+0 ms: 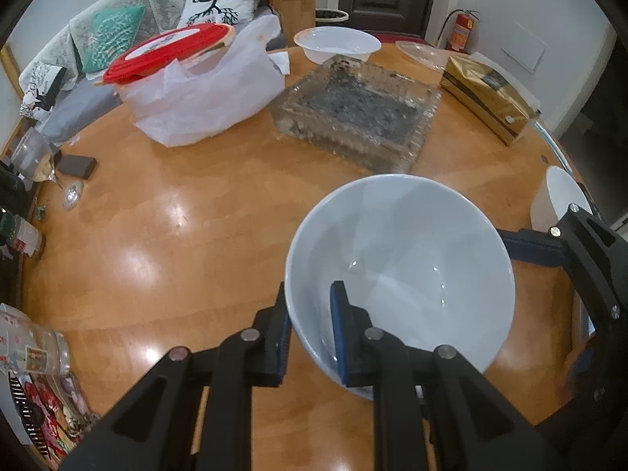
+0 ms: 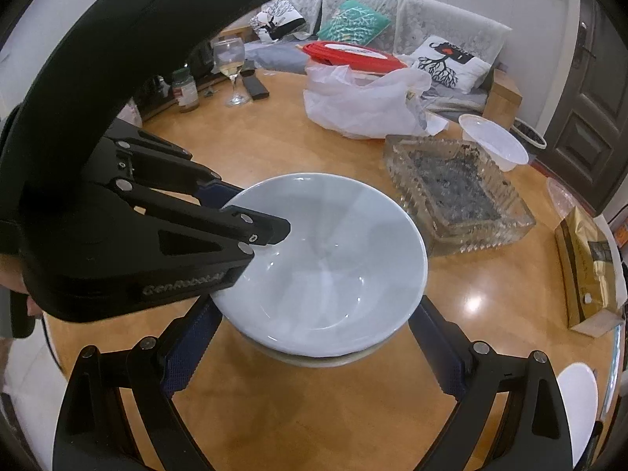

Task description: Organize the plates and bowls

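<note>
A white bowl (image 1: 404, 259) sits on the round wooden table (image 1: 176, 243). My left gripper (image 1: 310, 333) is shut on the bowl's near rim, one finger inside and one outside. In the right wrist view the same bowl (image 2: 325, 274) rests in another white dish (image 2: 314, 361) whose rim shows beneath it. My right gripper (image 2: 314, 337) is open, its fingers on either side of the stacked dishes, low at the table. The left gripper (image 2: 259, 231) reaches in from the left onto the bowl's rim.
A glass tray (image 1: 353, 114) lies behind the bowl. A plastic bag under a red lid (image 1: 172, 55), a white plastic bowl (image 1: 337, 43), a gold box (image 1: 486, 98) and a wine glass (image 2: 231, 66) stand around. A white plate (image 2: 577, 396) is at the right edge.
</note>
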The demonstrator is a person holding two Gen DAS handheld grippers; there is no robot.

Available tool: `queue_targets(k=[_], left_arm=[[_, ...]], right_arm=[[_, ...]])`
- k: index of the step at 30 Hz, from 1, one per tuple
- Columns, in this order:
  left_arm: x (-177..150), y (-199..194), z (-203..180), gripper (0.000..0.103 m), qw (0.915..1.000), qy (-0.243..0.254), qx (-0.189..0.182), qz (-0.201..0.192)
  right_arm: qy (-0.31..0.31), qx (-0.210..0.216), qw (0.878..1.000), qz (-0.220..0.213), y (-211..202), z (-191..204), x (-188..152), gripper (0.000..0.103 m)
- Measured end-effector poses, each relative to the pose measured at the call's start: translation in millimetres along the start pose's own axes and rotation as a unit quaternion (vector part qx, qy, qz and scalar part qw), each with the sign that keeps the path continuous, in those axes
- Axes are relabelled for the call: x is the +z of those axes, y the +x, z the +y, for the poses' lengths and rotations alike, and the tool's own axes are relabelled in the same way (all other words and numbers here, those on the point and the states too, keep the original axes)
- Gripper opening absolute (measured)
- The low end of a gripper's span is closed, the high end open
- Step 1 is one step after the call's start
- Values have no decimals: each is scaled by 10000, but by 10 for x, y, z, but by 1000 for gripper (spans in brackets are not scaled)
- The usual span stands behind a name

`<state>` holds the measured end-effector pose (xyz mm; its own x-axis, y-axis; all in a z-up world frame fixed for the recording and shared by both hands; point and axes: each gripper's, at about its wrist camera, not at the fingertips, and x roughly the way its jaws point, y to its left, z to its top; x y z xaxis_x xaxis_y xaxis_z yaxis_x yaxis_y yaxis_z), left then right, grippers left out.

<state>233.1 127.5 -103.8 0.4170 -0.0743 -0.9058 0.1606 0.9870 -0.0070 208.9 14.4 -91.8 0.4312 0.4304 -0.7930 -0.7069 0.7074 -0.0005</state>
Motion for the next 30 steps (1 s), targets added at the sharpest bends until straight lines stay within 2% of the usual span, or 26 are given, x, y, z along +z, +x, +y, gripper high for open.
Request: queue_targets(k=[8, 13, 18, 20, 25, 30], left_arm=[[-106, -68, -69, 15, 9999, 80, -2, 121], [-27, -378, -123, 20, 9987, 171, 386, -291], [148, -741, -432, 37, 9966, 257, 32, -785], [223, -803, -639, 47, 9954, 331, -162, -882], [432, -740, -1204, 51, 9931, 600, -552, -845], [608, -423, -1771, 51, 9919, 793, -834, -538]], right_arm=[[-95, 99, 9999, -30, -91, 31, -129, 93], [-54, -72, 9996, -266, -376, -109, -250, 94], [259, -325, 9969, -675, -861, -468, -538, 94], [401, -461, 9963, -610, -1020, -651, -671, 97], [570, -784, 9943, -433, -1255, -987, -943, 98], [897, -935, 9914, -170, -1286, -1365, -1193, 98]])
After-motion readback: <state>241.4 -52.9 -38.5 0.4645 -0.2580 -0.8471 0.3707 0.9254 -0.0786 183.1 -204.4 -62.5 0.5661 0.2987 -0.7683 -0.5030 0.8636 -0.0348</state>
